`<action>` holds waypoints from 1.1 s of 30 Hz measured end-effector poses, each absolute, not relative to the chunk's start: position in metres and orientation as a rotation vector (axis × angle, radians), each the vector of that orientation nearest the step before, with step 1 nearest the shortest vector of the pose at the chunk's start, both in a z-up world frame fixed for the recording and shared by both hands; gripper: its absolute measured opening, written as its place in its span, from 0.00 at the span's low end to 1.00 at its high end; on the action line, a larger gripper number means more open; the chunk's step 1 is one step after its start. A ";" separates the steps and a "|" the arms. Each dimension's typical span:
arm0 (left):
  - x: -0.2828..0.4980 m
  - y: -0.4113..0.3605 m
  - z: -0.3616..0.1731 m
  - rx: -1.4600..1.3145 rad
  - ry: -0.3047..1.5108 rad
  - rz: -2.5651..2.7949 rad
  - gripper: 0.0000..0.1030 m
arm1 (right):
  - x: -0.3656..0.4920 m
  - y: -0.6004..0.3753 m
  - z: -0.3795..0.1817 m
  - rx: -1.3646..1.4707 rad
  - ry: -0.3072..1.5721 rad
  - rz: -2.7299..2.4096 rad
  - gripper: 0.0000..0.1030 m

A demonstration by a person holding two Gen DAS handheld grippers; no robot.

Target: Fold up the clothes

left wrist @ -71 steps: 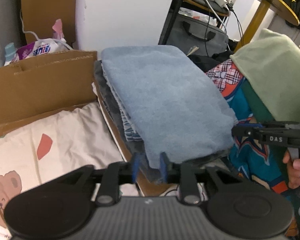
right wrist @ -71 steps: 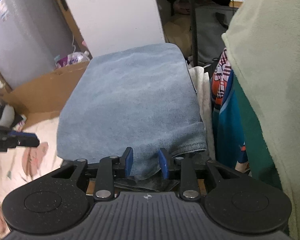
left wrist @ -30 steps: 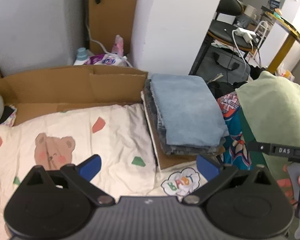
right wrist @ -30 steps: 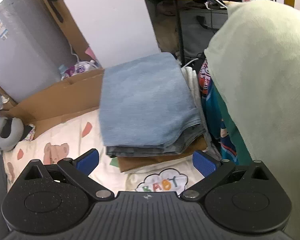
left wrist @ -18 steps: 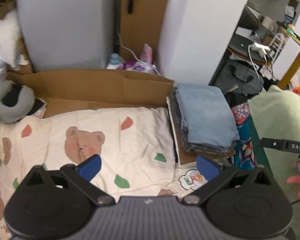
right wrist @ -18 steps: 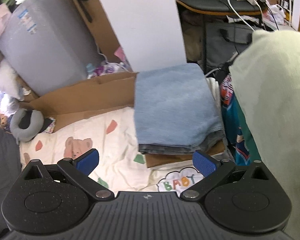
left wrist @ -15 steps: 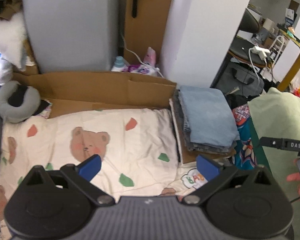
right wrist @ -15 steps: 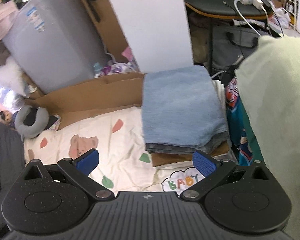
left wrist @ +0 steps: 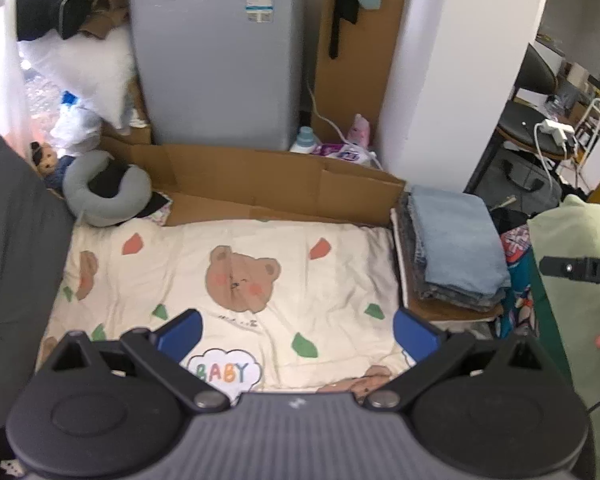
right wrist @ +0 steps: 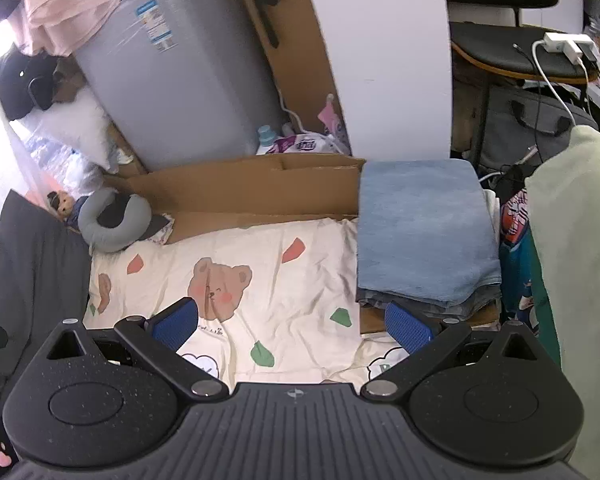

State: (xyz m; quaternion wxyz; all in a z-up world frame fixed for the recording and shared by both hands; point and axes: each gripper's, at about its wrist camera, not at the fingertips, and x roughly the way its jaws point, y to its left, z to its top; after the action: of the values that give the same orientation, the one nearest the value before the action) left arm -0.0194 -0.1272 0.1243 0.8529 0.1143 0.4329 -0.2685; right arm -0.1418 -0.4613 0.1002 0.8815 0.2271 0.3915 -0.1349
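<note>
Both the left gripper (left wrist: 296, 330) and right gripper (right wrist: 292, 320) hung spread and empty above the blanket (left wrist: 172, 264). The jeans stack (left wrist: 456, 248) beside it overhung its cardboard; a careless brush might have toppled it.

Folded light-blue denim garment (left wrist: 458, 242) lies flat on top of a stack of folded darker jeans (left wrist: 414, 264), edges roughly aligned, folded edge toward the viewer. The stack rests on a piece of cardboard just beside the right edge of the bear-print sheet. Top surface smooth; layered edges visible along the left side.
</note>
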 end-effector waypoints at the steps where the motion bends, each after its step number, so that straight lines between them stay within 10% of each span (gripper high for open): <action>1: -0.022 -0.123 0.124 0.239 0.908 -0.558 0.99 | -0.141 -0.457 0.101 0.468 0.818 -0.272 1.00; 33: -0.058 -0.056 0.065 0.069 0.814 -0.266 1.00 | -0.129 -0.330 0.082 0.312 0.884 -0.067 1.00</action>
State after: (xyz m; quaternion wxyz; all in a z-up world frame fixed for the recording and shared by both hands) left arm -0.0581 -0.0557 0.0650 0.9091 0.0336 0.3946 -0.1289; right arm -0.1291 -0.3296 0.0820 0.8916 0.1503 0.4260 -0.0321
